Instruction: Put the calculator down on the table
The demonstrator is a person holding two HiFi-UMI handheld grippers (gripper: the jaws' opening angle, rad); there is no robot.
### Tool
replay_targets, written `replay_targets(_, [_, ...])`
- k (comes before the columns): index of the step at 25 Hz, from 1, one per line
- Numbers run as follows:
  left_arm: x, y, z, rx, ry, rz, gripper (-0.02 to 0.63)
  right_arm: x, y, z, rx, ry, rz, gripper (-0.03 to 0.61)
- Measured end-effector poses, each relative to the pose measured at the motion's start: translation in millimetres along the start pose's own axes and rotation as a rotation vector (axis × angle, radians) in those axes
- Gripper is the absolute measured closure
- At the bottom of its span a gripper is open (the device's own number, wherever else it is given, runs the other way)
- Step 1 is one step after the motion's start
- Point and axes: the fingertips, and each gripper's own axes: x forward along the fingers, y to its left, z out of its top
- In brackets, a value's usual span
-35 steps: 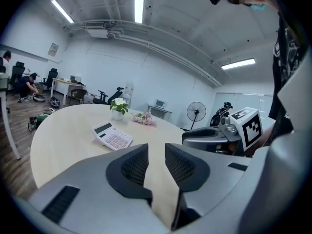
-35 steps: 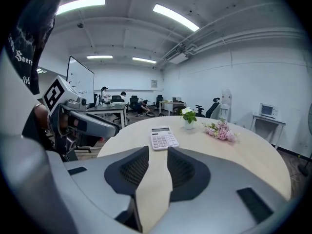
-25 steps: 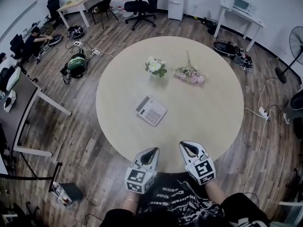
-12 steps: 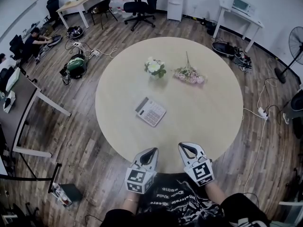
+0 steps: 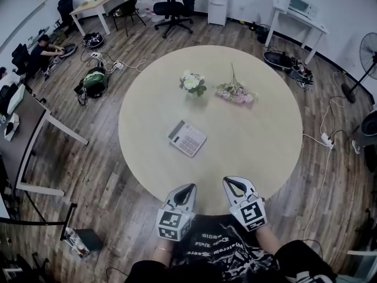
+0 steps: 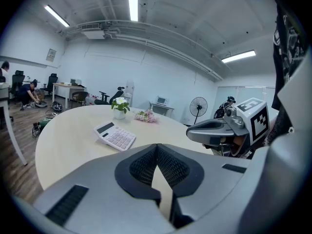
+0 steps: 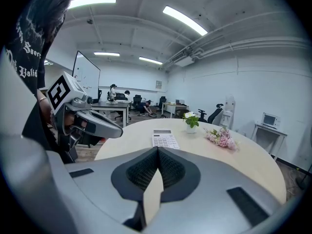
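Note:
A white calculator (image 5: 187, 138) lies flat on the round beige table (image 5: 253, 140), left of its middle, untouched; it also shows as the calculator (image 6: 115, 135) and the calculator (image 7: 164, 139) in the two gripper views. My left gripper (image 5: 188, 190) hangs at the table's near edge, jaws shut with nothing between them. Beside it my right gripper (image 5: 233, 183) is shut and empty too. Both point toward the table and stay well short of the calculator. From the left gripper view the right gripper (image 6: 197, 130) shows at the right; from the right gripper view the left gripper (image 7: 117, 130) shows at the left.
A small white vase of flowers (image 5: 193, 84) and a loose pink bouquet (image 5: 235, 93) stand at the table's far side. Around the table are desks (image 5: 100, 5), an office chair (image 5: 174, 7), a standing fan (image 5: 366, 58), floor cables, and a person (image 5: 44, 49) crouching at far left.

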Motion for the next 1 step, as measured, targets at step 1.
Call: replay_targets(1, [-0.7,0.3,-0.6,0.003,0.003,0.001,0.594,-0.3,0.4,-0.3,0.002,0.0,-0.001,0.574])
